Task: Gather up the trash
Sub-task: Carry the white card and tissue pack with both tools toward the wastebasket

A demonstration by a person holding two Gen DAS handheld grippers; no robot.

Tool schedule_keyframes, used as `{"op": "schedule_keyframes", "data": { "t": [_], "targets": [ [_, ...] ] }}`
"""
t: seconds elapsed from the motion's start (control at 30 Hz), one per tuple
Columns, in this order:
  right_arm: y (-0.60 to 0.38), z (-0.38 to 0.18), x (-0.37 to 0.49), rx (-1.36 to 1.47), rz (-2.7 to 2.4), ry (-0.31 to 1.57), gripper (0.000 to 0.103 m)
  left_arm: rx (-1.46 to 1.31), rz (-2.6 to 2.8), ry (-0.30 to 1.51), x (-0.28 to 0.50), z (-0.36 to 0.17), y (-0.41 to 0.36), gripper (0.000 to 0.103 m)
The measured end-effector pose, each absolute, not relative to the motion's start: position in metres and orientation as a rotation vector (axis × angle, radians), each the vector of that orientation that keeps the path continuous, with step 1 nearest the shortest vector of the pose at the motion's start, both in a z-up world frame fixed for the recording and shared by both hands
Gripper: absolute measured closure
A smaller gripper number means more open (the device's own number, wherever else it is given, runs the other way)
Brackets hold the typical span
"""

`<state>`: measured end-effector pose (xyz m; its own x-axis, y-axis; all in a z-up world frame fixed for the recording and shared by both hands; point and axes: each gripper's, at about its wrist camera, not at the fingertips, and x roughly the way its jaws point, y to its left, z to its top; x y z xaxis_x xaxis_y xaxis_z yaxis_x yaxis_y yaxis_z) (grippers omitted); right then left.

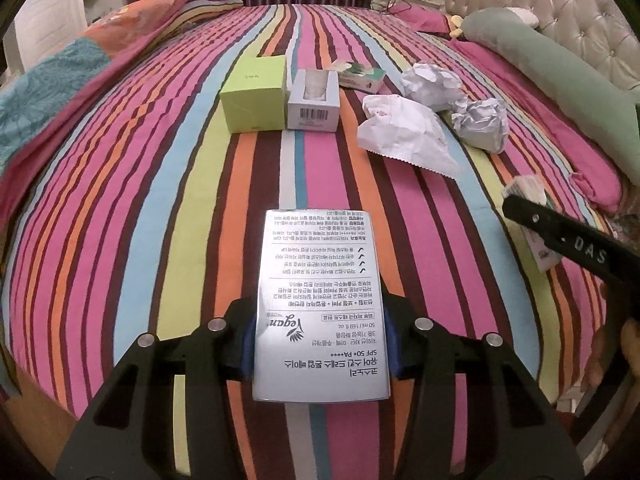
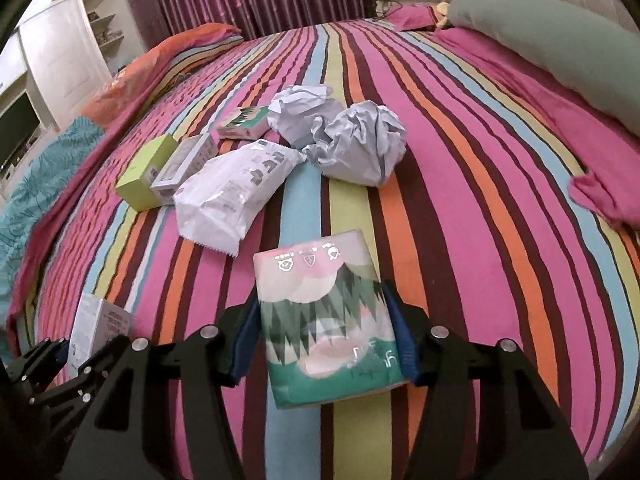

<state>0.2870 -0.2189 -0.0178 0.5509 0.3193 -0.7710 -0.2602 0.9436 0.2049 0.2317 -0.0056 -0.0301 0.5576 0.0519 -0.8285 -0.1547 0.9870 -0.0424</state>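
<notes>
Trash lies scattered on the striped bedspread [image 1: 160, 184]: a green box [image 1: 254, 96] touching a grey box [image 1: 314, 100] whose cut-out window shows something white inside, a small tissue pack [image 1: 362, 77], a white bag [image 1: 400, 132] and two paper balls [image 1: 434, 84] [image 1: 482, 122] close together. The left gripper [image 1: 322, 354] is clamped on a silver carton [image 1: 320, 304], held above the bedspread. The right gripper [image 2: 326, 350] is clamped on a green tissue packet [image 2: 328, 320].
</notes>
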Motion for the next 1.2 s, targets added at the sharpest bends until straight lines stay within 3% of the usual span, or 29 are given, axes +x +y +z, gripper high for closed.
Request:
{"op": "schedule_keyframes", "data": {
  "t": [1.2],
  "targets": [
    [-0.231,-0.009,0.12,0.231,0.349,0.972,0.049,-0.154,0.006,1.068,0.079,-0.029,0.014,0.056]
  ]
}}
